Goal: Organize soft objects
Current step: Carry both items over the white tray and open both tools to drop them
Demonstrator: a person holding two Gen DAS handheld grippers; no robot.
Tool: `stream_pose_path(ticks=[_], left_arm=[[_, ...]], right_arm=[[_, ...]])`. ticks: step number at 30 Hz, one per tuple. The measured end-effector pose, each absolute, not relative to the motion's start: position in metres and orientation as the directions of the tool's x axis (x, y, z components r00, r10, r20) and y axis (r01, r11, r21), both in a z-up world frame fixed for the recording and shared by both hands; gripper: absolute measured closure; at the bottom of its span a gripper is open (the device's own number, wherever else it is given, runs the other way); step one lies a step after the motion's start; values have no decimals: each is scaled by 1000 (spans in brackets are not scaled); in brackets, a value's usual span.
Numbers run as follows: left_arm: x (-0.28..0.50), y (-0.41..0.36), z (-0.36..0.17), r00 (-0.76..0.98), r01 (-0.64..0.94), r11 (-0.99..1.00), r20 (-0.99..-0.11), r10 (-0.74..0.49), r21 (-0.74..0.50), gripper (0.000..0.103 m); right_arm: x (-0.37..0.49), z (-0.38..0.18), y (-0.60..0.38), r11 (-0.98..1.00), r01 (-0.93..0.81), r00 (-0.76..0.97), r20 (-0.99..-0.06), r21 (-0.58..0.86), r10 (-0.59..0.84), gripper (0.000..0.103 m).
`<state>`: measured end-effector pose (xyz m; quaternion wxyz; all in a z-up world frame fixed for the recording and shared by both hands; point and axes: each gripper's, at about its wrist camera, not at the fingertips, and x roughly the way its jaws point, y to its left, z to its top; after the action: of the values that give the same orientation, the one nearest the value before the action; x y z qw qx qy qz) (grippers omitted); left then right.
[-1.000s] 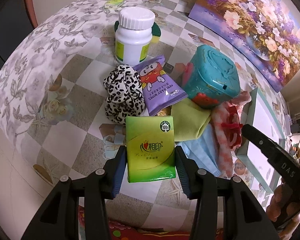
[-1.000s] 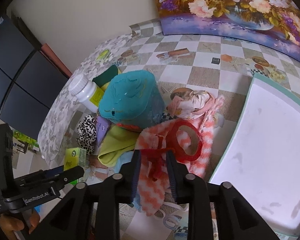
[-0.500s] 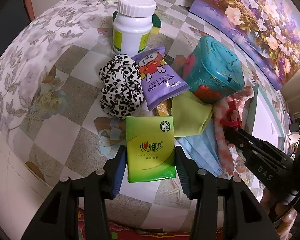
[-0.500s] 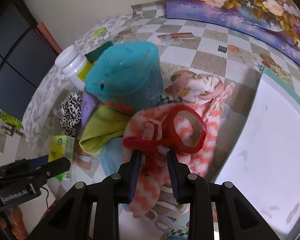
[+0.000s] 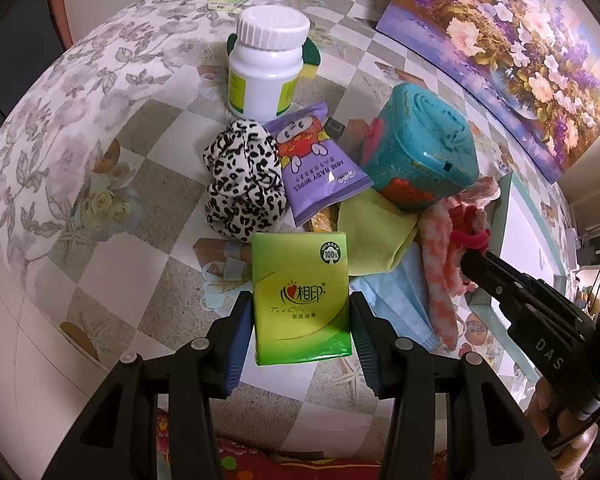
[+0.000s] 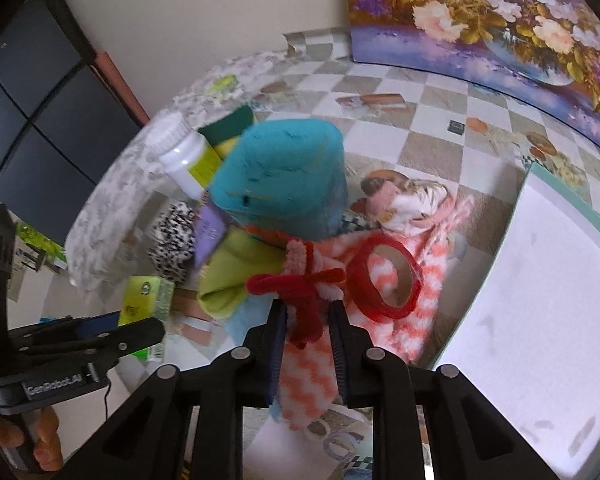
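A green tissue pack [image 5: 300,300] sits upright between the pads of my left gripper [image 5: 300,328], which is shut on it just above the table's near edge. My right gripper [image 6: 306,320] has its jaws closing on a red fuzzy stem [image 6: 300,284], and the pads press it from both sides over an orange-white fuzzy cloth [image 6: 380,320]. A red tape roll [image 6: 384,276] lies on that cloth. In the left wrist view the right gripper [image 5: 472,264] reaches in from the right at the same red stem [image 5: 470,238].
A teal tin [image 5: 420,148], white bottle [image 5: 266,68], leopard scrunchie [image 5: 244,184], purple wipes pack [image 5: 316,168], yellow-green cloth [image 5: 376,240] and blue mask [image 5: 396,296] crowd the checked table. A white tray [image 6: 540,280] lies right. A flower painting [image 6: 500,20] leans behind.
The right jaws have narrowed onto the red stem, and the right wrist rolled a little while moving closer to the pile. The left gripper and its tissue pack have stayed put.
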<state>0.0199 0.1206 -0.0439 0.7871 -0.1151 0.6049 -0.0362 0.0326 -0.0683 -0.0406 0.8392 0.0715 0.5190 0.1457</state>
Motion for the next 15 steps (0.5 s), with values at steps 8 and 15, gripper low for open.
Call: stream_pose_path(ticks=[8,15], left_arm=[[23,120,-12,323,-69,972,-926,-193,-226,54],[37,74,23,383,6,972,-897,-220,-236,54]], right_arm=[[26,-15,-84,939,-142,479,-809,312,341,80],[21,0,-127,947,-13,538,-797,320,276,80]])
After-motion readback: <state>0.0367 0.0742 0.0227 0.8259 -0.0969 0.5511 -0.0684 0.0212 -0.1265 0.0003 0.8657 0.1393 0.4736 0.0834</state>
